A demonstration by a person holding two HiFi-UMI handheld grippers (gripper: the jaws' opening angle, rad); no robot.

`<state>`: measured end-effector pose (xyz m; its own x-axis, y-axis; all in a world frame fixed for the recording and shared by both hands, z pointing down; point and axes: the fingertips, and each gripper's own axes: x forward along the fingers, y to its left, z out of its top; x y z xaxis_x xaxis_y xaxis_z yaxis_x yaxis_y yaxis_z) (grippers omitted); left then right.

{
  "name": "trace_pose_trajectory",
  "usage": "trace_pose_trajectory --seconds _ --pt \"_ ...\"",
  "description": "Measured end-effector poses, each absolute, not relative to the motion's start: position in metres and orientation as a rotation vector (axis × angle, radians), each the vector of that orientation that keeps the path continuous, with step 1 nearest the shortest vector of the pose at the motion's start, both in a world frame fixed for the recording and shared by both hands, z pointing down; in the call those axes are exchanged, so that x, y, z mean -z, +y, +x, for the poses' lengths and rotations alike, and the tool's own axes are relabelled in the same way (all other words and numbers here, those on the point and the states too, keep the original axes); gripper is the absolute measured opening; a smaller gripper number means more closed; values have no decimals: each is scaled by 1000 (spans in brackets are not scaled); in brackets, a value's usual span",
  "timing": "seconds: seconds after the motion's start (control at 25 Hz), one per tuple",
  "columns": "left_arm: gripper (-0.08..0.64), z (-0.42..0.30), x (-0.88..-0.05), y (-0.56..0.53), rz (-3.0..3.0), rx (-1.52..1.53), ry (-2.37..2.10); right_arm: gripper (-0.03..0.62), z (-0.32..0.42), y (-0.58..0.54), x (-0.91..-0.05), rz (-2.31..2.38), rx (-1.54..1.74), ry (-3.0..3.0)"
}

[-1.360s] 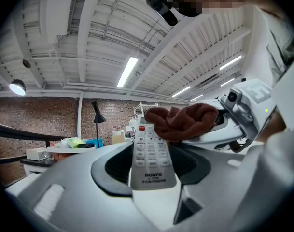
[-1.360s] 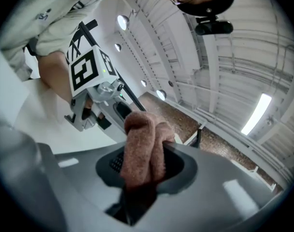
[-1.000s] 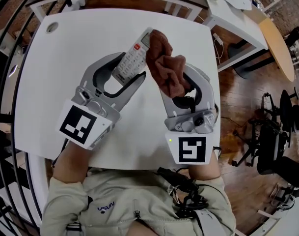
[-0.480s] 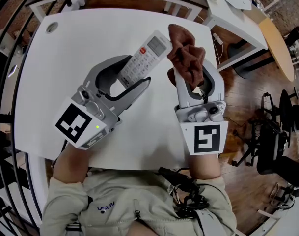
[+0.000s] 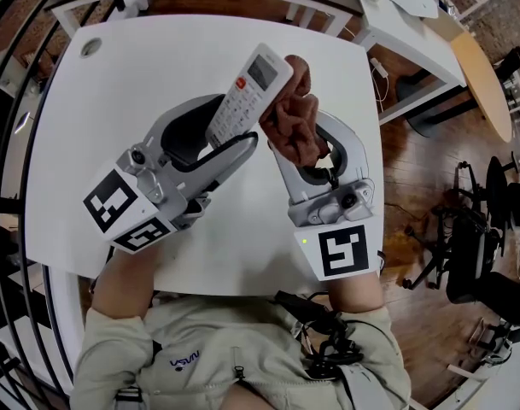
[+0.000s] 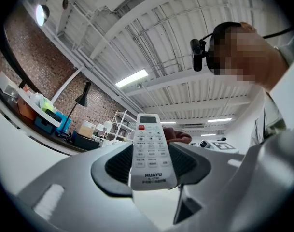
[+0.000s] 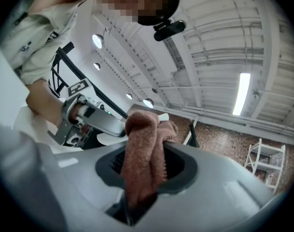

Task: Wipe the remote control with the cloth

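Seen from the head view, a white square-topped surface lies under both hands, with one small grey round cap in its corner at 11 o'clock. There are two tools, each bearing one cube with black-and-white square markers, and there is one remote control and one cloth.

The left tool is clenched on the lower half of the long white remote control with grey keys and a red button. The remote is lifted off the surface and its display end points toward 1 o'clock. The right tool is clamped on the bunched reddish-brown terry cloth. The cloth lies against the remote's edge at 4 o'clock from the display.

The left gripper view shows what the head view cannot: the key face of the remote head-on, with a small display on top, the red button beneath it and the word HUAYU printed low down. Both pads of the left tool press its sides. A fold of the cloth peeps out at 3 o'clock of the remote.

The right gripper view shows the cloth standing as a thick roll pinched in the right tool, with the left tool at 10 o'clock. Both gripper views look up at a white ribbed ceiling with strip lights, which the head view never shows.
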<state>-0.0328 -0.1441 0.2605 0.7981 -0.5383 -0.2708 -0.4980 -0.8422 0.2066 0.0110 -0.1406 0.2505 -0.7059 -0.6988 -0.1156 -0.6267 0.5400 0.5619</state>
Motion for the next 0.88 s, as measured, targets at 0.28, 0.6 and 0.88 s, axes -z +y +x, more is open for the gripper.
trace_pose_trajectory --seconds 0.28,0.6,0.88 --pt "242 -42 -252 -143 2786 614 -694 107 -13 -124 -262 947 950 -2656" --pt "242 -44 -248 -139 2710 717 -528 107 -19 -113 -262 846 964 -2690" --pt "242 -44 -244 -135 2670 794 -394 107 -22 -104 -260 754 911 -2764"
